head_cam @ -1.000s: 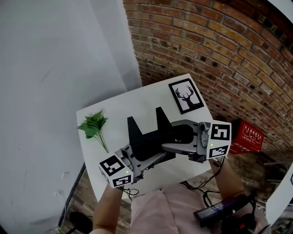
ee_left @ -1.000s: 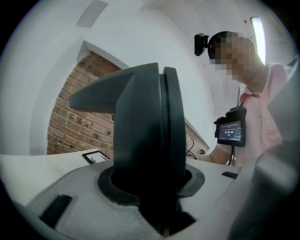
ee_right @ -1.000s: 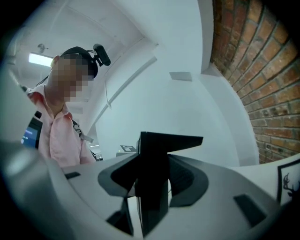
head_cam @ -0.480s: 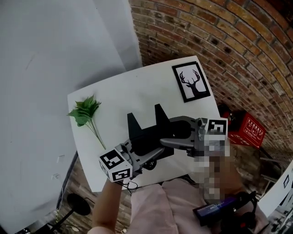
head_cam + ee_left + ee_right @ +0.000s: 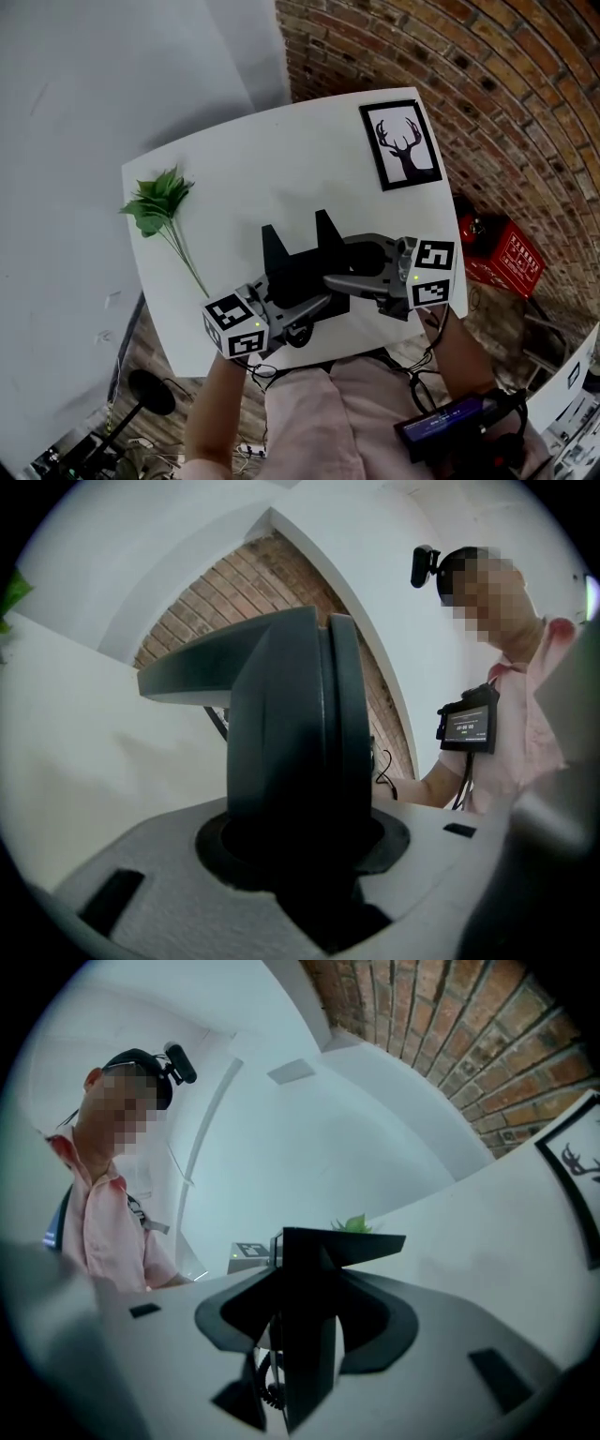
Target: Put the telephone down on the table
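Left hand-held gripper point(image 5: 314, 309) is clamped on the near-left end of the black telephone point(image 5: 295, 267). Right hand-held gripper point(image 5: 342, 264) is clamped on its right side. The telephone is low over the near part of the white table point(image 5: 281, 159); contact cannot be told. A green leafy sprig point(image 5: 159, 202) lies left of the telephone. A framed deer picture point(image 5: 403, 142) lies beyond it, to the right.

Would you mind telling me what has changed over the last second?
The left tongs and right tongs have carried the black telephone downward, closer to the white table; touchdown cannot be told. Both stay clamped on it. The green sprig and deer picture lie where they were.
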`<state>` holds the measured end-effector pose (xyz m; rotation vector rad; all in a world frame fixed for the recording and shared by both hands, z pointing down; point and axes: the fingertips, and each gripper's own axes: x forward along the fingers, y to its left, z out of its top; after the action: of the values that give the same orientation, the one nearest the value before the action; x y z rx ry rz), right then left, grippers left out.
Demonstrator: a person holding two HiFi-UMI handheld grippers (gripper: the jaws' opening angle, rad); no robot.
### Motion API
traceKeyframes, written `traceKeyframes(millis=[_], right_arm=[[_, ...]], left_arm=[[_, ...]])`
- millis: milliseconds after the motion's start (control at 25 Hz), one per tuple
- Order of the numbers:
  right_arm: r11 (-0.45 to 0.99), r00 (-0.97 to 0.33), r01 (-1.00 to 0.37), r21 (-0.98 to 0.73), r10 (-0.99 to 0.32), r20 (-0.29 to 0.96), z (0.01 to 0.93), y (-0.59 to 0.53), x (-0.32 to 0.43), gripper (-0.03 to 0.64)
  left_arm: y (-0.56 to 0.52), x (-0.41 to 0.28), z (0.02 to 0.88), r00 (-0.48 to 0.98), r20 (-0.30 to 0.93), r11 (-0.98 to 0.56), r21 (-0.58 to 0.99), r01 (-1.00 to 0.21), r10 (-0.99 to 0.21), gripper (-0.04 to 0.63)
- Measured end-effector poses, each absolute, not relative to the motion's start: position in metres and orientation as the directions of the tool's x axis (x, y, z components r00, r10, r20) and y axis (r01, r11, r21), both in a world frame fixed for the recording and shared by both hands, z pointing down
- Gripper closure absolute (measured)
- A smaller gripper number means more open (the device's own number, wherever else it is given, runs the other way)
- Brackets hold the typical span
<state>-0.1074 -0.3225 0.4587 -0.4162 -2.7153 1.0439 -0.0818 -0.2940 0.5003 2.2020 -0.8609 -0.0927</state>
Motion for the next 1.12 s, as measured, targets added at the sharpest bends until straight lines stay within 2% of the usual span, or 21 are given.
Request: traceKeyframes(millis=[1120], right_arm=[[0.568,-0.924,0.123,-0.814,0.365,0.115,0.531,-0.333,-0.117,0.416]], left_arm=[[-0.297,-0.086,0.563,0.764,0.247,-0.271,0.834,-0.481,-0.597,0.426]])
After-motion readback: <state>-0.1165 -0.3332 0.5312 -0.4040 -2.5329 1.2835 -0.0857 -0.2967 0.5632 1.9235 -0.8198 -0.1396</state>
